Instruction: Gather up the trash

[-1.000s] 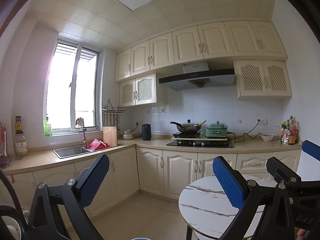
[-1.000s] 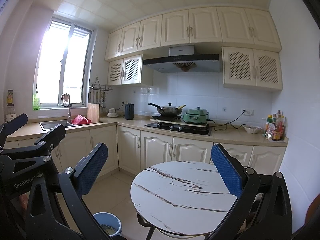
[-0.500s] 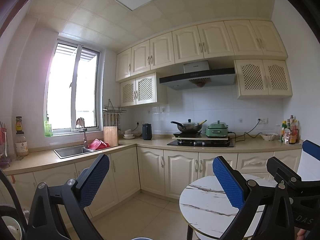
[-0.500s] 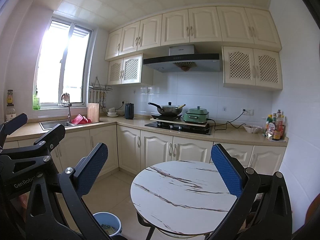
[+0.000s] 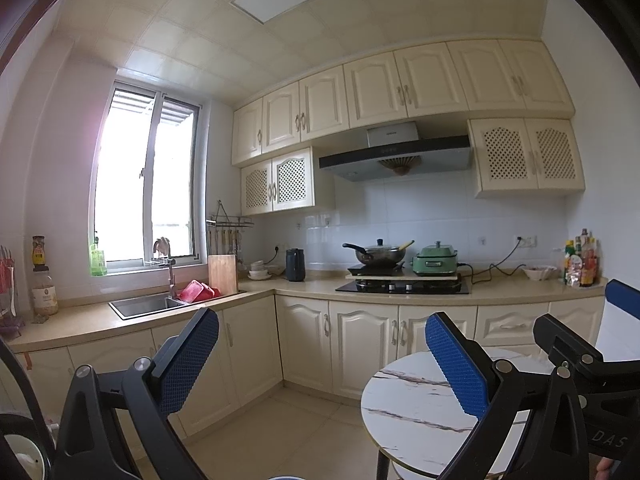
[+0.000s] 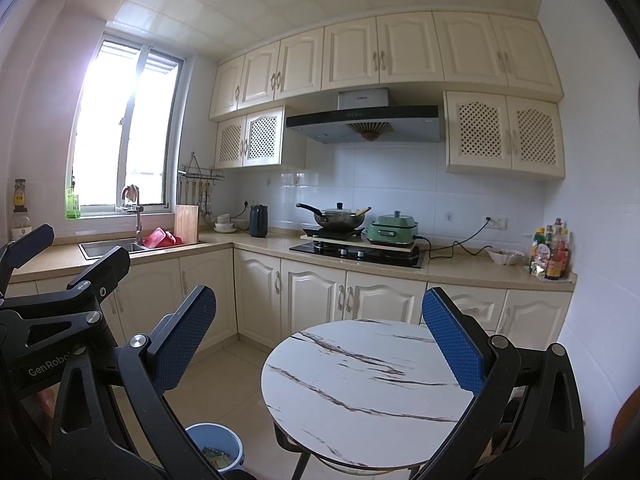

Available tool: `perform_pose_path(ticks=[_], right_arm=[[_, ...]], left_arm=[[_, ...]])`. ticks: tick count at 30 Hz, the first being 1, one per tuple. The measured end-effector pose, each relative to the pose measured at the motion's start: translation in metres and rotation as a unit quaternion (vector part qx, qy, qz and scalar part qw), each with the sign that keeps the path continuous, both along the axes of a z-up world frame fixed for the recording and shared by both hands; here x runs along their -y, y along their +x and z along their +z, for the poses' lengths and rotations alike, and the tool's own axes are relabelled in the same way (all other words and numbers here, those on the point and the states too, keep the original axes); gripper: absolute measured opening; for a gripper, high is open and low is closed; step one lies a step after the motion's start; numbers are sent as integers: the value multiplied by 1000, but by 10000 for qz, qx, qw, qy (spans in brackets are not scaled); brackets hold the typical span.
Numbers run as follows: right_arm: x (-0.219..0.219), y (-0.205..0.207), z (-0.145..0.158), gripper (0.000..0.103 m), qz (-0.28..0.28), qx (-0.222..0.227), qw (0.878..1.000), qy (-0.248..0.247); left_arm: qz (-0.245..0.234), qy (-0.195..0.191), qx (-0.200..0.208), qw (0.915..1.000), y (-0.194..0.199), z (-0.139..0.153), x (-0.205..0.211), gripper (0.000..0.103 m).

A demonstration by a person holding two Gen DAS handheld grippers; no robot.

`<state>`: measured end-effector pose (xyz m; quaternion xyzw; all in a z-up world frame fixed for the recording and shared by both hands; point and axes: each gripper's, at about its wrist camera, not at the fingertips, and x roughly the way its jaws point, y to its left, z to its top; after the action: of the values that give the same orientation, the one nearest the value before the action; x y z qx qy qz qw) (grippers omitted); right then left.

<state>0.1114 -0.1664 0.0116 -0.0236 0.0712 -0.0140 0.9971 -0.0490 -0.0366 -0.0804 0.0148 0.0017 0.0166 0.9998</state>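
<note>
Below and between both tongs, nothing has shifted: left gripper (image 5: 320, 356) and right gripper (image 6: 320, 336) stay spread and empty over the round table (image 6: 360, 380). Trash lies in the blue bin (image 6: 216, 450), lower left; collection appears finished or paused.

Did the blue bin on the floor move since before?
No. The blue bin sits in the same spot beside the round table leg in the right wrist view.
</note>
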Motion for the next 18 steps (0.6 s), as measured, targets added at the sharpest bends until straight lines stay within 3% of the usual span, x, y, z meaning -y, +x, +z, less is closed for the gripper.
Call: perform_pose_path(ticks=[18], right_arm=[[0,0,1,103,0,-1,10000,1]], left_arm=[[-12,-1,-6,10000,0,0,-3,103]])
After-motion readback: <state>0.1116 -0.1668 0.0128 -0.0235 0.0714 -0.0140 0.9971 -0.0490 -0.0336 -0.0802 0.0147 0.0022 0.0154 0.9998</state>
